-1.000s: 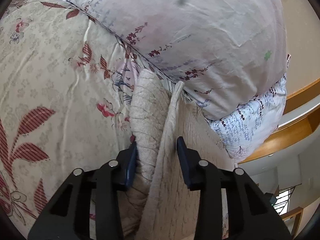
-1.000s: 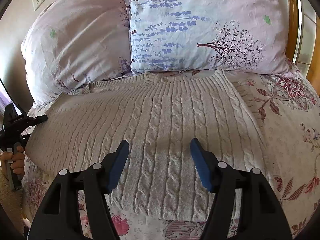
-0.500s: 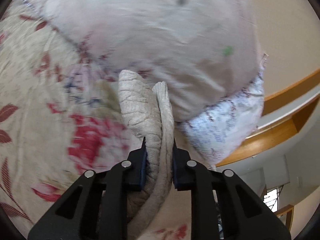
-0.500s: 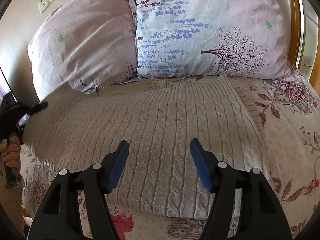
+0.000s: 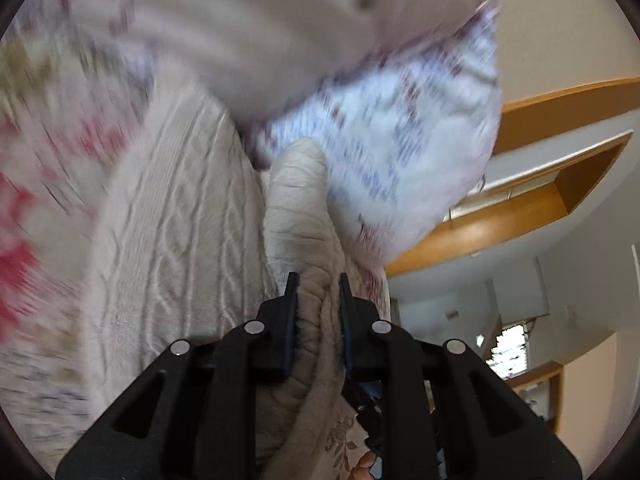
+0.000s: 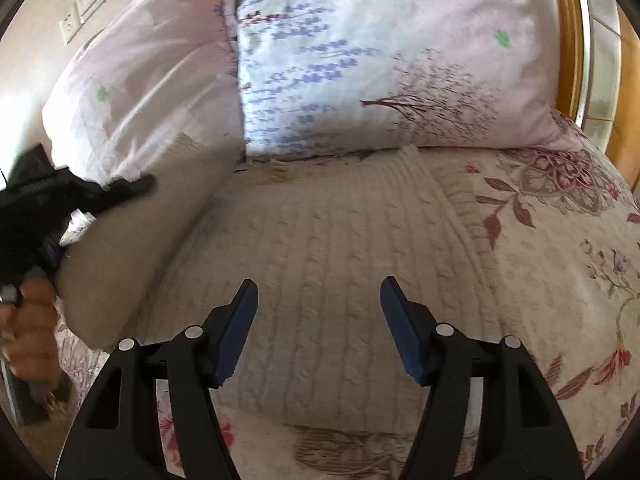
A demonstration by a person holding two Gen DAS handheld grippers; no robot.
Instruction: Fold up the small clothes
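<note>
A beige cable-knit sweater (image 6: 332,276) lies spread on the floral bedspread (image 6: 560,264), its neck toward the pillows. My left gripper (image 5: 316,284) is shut on the sweater's sleeve (image 5: 298,196) and holds it lifted above the sweater's body (image 5: 172,240). In the right wrist view the left gripper (image 6: 132,186) shows at the far left with the lifted left side of the sweater (image 6: 132,248) hanging below it. My right gripper (image 6: 318,292) is open and empty, just above the sweater's lower middle. The left wrist view is blurred.
Two floral pillows (image 6: 380,60) (image 6: 140,92) lean at the head of the bed, touching the sweater's neck. A wooden headboard (image 6: 568,52) is at the right. A wall socket (image 6: 82,8) is at the upper left. The person's hand (image 6: 28,320) holds the left gripper.
My left gripper closed on the sleeve, lifted it and swung it inward over the sweater's body. The sweater's left side rose off the bed. My right gripper stayed open, moving slightly forward.
</note>
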